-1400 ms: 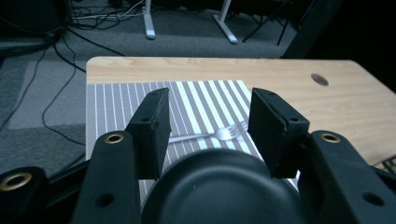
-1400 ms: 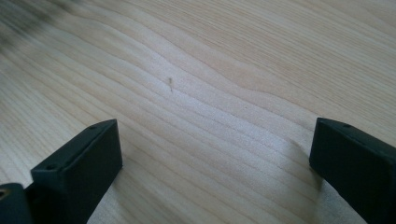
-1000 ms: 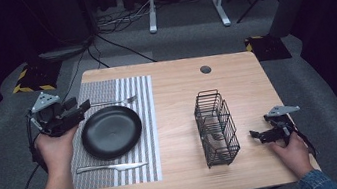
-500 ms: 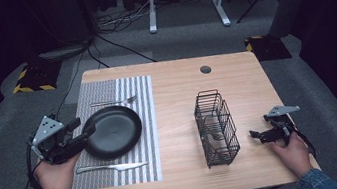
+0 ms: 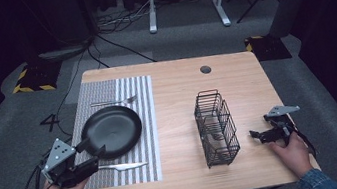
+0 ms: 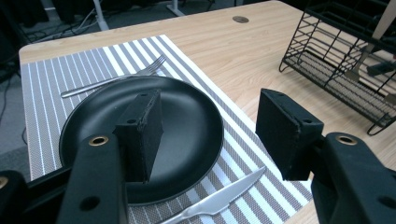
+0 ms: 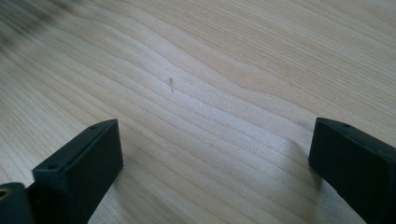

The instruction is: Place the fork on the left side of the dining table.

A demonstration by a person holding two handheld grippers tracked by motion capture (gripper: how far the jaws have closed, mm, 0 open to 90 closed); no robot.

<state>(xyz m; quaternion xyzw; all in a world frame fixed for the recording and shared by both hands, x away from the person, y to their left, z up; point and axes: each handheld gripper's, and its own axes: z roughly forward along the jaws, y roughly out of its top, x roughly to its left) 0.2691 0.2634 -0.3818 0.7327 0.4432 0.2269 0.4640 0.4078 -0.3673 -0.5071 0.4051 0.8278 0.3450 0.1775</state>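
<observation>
A black plate [image 5: 111, 131] [image 6: 187, 121] rests on a grey striped placemat [image 5: 136, 94], with a fork [image 5: 112, 102] [image 6: 116, 77] beyond it and a knife [image 5: 121, 166] [image 6: 219, 198] on its near side. My left gripper [image 5: 90, 154] [image 6: 210, 109] hovers at the plate's near-left rim, just above the knife's handle end. Its jaws have just been opening and stand open with nothing between them. My right gripper [image 5: 258, 134] [image 7: 215, 144] rests open on bare wood at the table's right, right of the wire basket [image 5: 217, 127].
The black wire basket [image 6: 345, 60] stands right of the mat with a utensil lying inside. A round cable hole [image 5: 205, 69] sits near the table's far edge. Cables trail off the left side from my left gripper.
My left gripper has moved from the plate's left side toward the table's near-left corner and sunk lower. The plate, cutlery and right gripper have kept still.
</observation>
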